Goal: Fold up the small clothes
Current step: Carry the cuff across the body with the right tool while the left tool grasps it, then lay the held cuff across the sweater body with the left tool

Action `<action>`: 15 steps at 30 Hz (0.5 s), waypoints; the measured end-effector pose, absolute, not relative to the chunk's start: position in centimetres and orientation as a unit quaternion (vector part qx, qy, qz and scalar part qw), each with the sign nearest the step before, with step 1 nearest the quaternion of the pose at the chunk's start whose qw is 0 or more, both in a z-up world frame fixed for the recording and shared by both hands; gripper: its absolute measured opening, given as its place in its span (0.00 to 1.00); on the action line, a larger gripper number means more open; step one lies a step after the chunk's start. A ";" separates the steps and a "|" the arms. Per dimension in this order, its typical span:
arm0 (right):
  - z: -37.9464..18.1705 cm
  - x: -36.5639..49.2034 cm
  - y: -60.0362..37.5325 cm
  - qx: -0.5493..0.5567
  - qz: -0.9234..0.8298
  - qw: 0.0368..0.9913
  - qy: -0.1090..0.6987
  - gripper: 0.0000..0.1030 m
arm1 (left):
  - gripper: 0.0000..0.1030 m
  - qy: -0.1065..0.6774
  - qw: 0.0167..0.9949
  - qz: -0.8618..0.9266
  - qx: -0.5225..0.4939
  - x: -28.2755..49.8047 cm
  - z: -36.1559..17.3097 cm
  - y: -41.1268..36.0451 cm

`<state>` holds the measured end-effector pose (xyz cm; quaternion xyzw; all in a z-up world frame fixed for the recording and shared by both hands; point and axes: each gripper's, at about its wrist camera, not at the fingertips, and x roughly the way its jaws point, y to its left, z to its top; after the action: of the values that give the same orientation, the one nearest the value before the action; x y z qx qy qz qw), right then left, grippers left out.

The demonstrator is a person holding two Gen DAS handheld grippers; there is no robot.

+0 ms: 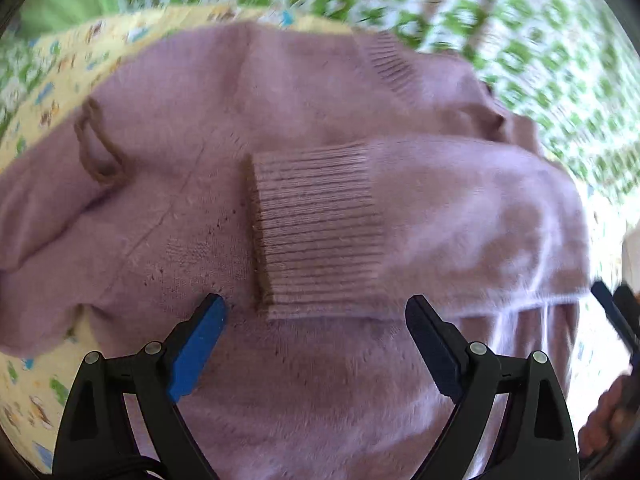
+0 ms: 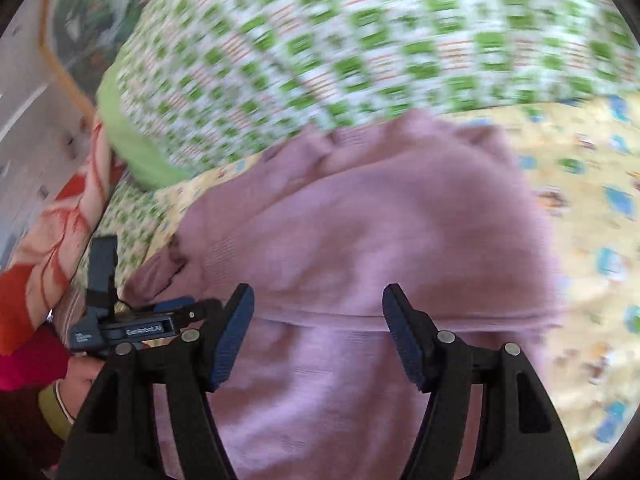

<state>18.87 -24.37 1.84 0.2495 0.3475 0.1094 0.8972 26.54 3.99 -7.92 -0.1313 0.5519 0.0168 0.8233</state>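
Note:
A small pink knit sweater (image 1: 304, 128) lies on a yellow printed sheet (image 1: 52, 92). One sleeve is folded across its body, with the ribbed cuff (image 1: 316, 224) in the middle of the left wrist view. My left gripper (image 1: 316, 308) is open and empty, just above the sweater below the cuff. In the right wrist view the sweater (image 2: 372, 232) fills the centre, and my right gripper (image 2: 318, 300) is open and empty over a fold edge. The left gripper (image 2: 132, 320) shows at the left of the right wrist view.
A green and white checked quilt (image 2: 360, 40) lies behind the sweater. A red and orange blanket (image 2: 48, 240) is at the left. The yellow sheet (image 2: 592, 240) stretches out to the right. The person's hand (image 1: 612, 412) shows at the right edge.

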 end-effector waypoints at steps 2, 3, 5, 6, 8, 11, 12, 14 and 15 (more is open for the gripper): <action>1.8 18.0 -26.1 0.260 0.085 0.898 0.344 0.66 | 0.83 0.545 0.821 0.026 -0.169 27.0 -8.4 4.7; 1.7 17.6 -27.0 0.267 0.075 0.898 0.341 0.66 | 0.72 0.537 0.824 0.026 -0.180 27.1 -8.4 4.8; 1.6 16.9 -28.5 0.280 0.057 0.897 0.338 0.66 | 0.40 0.517 0.832 0.013 -0.199 27.5 -7.9 4.9; 1.4 16.7 -28.9 0.285 0.049 0.896 0.337 0.66 | 0.18 0.513 0.833 0.000 -0.206 27.7 -7.6 4.9; 1.3 16.4 -29.8 0.294 0.036 0.895 0.334 0.66 | 0.09 0.494 0.842 -0.019 -0.214 27.4 -5.8 4.8; 1.6 16.1 -30.8 0.304 0.017 0.896 0.324 0.66 | 0.08 0.428 0.877 -0.030 -0.217 25.1 -1.5 6.2; 1.9 16.0 -31.1 0.305 0.011 0.897 0.319 0.66 | 0.07 0.419 0.883 -0.020 -0.212 24.5 -1.2 7.0; 2.0 15.9 -31.7 0.306 0.001 0.899 0.314 0.68 | 0.07 0.430 0.881 -0.005 -0.198 24.2 -2.2 8.6; 2.0 16.0 -32.2 0.307 -0.006 0.899 0.314 0.69 | 0.07 0.448 0.869 0.001 -0.209 24.1 -3.4 9.6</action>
<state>15.98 -32.16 1.97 0.3066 0.3138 -0.0057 0.8986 24.07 9.62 -3.39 -0.2086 0.4478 0.0014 0.8695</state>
